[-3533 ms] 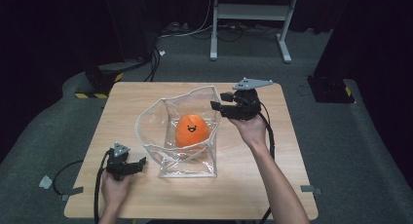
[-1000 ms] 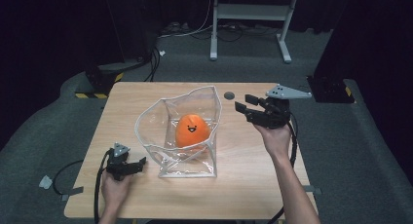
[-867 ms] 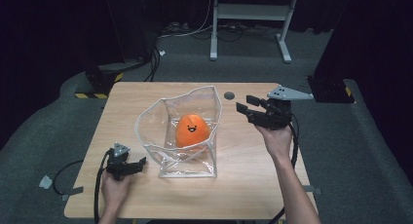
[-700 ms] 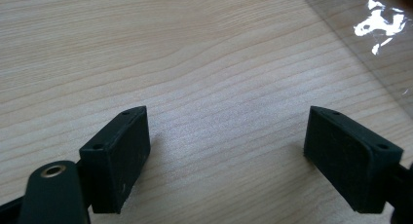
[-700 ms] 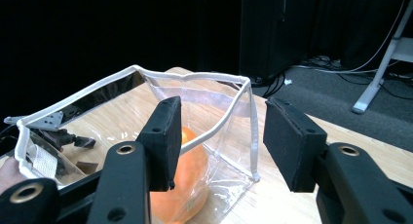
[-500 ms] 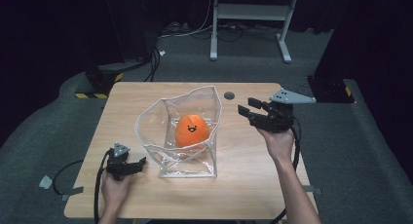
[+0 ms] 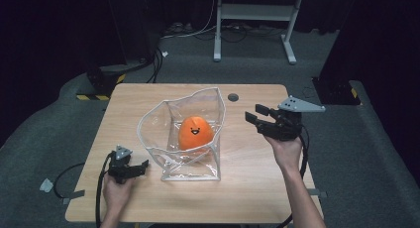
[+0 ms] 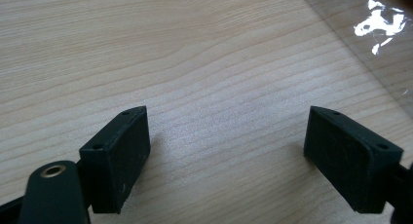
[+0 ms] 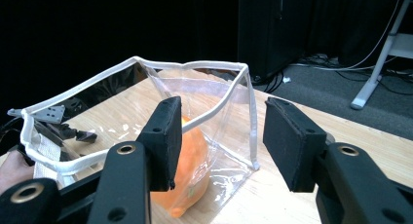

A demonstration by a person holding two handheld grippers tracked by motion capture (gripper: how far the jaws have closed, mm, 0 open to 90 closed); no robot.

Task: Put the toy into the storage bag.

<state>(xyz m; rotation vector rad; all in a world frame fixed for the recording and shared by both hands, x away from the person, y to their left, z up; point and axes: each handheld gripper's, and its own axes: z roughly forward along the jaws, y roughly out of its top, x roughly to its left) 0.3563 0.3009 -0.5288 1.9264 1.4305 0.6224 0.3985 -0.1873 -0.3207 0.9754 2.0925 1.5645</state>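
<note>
A: From the high view, what sits on the worktop (image 7: pixel 257 188)?

B: A clear bag (image 7: pixel 183 134) with a white rim stands open near the middle, and an orange plush toy (image 7: pixel 194 132) with a smiling face sits inside it. The left gripper (image 7: pixel 139 167) rests low near the bag's front left corner, apart from it. The right gripper (image 7: pixel 257 115) hovers to the bag's right, jaws apart with nothing between them, pointing toward the bag.

A: And the left gripper view?

B: The left gripper (image 8: pixel 226 151) has its jaws wide apart over bare wood, holding nothing. A bit of the clear bag (image 8: pixel 384 44) shows at the upper right; I can't quite tell whether the jaws touch the wood.

A: The right gripper view?

B: The right gripper (image 9: pixel 219 136) is partly open and empty. Beyond it stands the clear bag (image 9: pixel 229 112), its near corner between the jaws in line of sight but well apart from them. The orange plush toy (image 9: pixel 192 170) lies inside, behind the left jaw.
</note>
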